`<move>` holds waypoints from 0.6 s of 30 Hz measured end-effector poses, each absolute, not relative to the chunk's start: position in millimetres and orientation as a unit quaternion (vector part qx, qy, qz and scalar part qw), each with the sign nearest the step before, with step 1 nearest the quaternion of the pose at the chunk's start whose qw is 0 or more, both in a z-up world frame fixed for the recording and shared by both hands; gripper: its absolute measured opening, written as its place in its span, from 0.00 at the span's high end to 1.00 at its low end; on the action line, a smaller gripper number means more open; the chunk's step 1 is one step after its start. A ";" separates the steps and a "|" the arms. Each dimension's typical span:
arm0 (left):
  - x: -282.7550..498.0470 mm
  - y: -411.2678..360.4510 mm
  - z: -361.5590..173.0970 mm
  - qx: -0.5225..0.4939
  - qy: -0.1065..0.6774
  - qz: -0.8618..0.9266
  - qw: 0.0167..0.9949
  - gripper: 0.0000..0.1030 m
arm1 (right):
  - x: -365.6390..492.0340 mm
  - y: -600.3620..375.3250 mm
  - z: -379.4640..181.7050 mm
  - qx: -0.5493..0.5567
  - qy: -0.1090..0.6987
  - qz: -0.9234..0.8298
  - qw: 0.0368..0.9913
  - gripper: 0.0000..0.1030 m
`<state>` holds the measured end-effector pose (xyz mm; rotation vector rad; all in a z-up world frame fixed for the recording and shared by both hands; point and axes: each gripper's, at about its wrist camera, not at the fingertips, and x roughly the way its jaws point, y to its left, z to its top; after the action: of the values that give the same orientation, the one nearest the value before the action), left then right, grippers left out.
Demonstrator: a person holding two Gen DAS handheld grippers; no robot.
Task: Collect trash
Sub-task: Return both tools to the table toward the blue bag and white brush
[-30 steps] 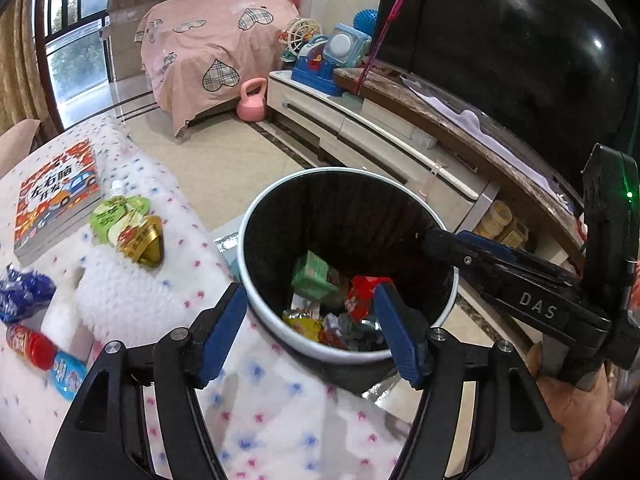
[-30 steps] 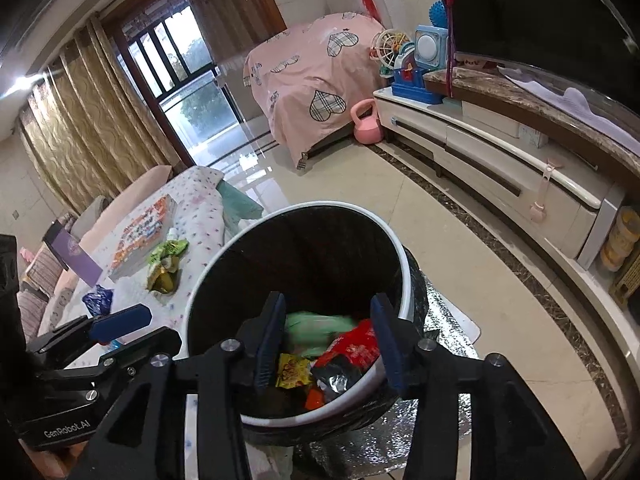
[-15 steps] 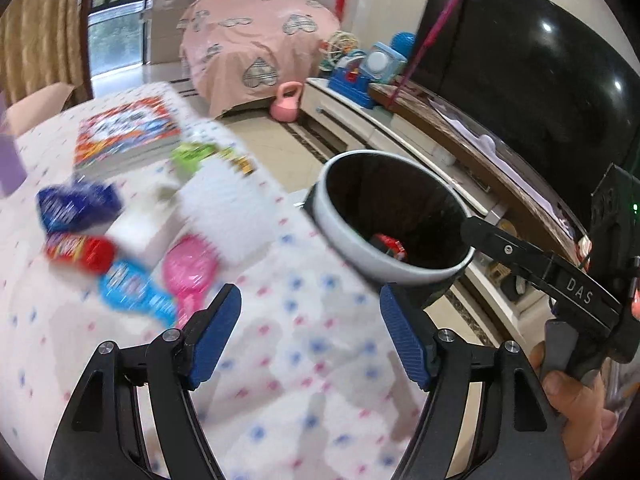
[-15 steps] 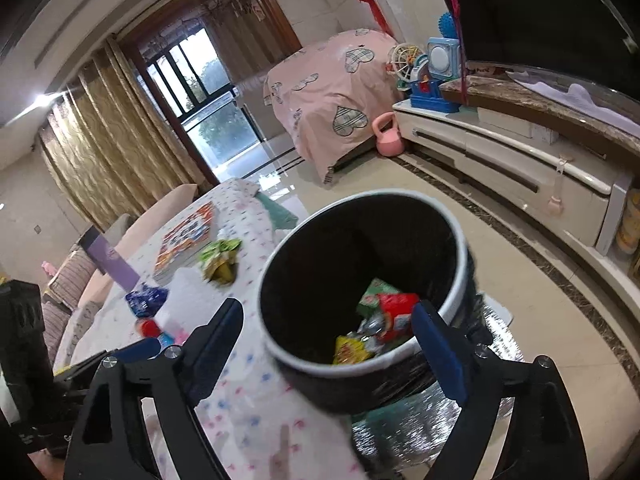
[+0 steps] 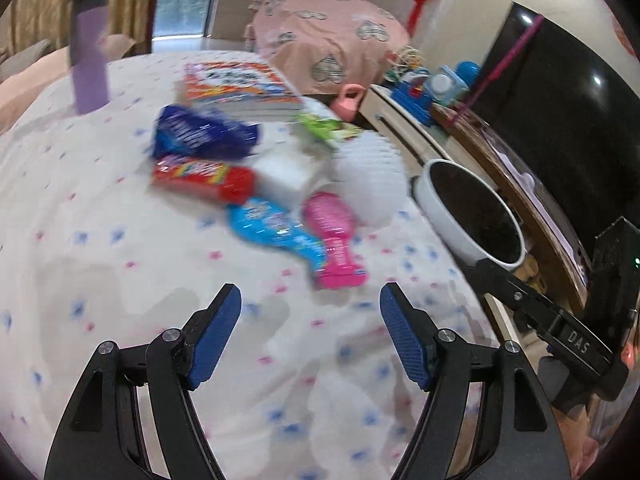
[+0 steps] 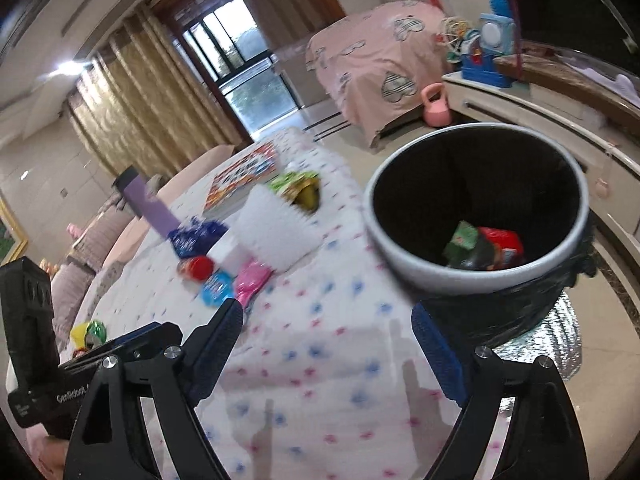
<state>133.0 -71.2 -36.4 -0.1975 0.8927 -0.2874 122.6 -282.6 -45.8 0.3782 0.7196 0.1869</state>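
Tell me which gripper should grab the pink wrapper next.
Left. The left gripper is open and empty, with the pink wrapper just ahead of it. The right gripper is also open, but nearer the trash bin.

A white table cloth [image 5: 100, 240] carries pink and blue dots. On it lie a dark blue wrapper [image 5: 200, 136], a red packet [image 5: 202, 176], a light blue pouch [image 5: 276, 230] and a bright pink pouch [image 5: 334, 236]. The round bin [image 6: 404, 248] is grey-rimmed, black inside.
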 end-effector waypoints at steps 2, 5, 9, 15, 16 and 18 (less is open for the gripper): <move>134.0 -59.4 -41.5 -0.101 0.434 -0.126 0.887 0.29 | 122.4 -273.1 -48.1 0.177 0.353 0.097 0.914 0.15; 135.1 -46.3 -46.4 -0.107 0.437 -0.113 0.886 0.29 | 125.7 -262.3 -49.6 0.170 0.357 0.103 0.913 0.15; 139.9 -31.8 -50.2 -0.112 0.439 -0.100 0.886 0.29 | 129.5 -253.6 -49.7 0.164 0.359 0.107 0.912 0.15; 155.1 -17.8 -47.6 -0.100 0.439 -0.089 0.889 0.29 | 140.1 -245.1 -46.0 0.157 0.357 0.116 0.914 0.15; 159.2 -16.2 -46.8 -0.094 0.438 -0.087 0.890 0.29 | 143.3 -243.4 -45.0 0.154 0.356 0.117 0.914 0.15; 168.0 -11.3 -44.7 -0.085 0.436 -0.082 0.892 0.29 | 149.4 -240.9 -43.9 0.151 0.356 0.119 0.914 0.15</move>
<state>168.0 -11.3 -44.7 -0.1759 0.9039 -0.1694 149.4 -240.9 -43.9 0.3117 0.7323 0.2460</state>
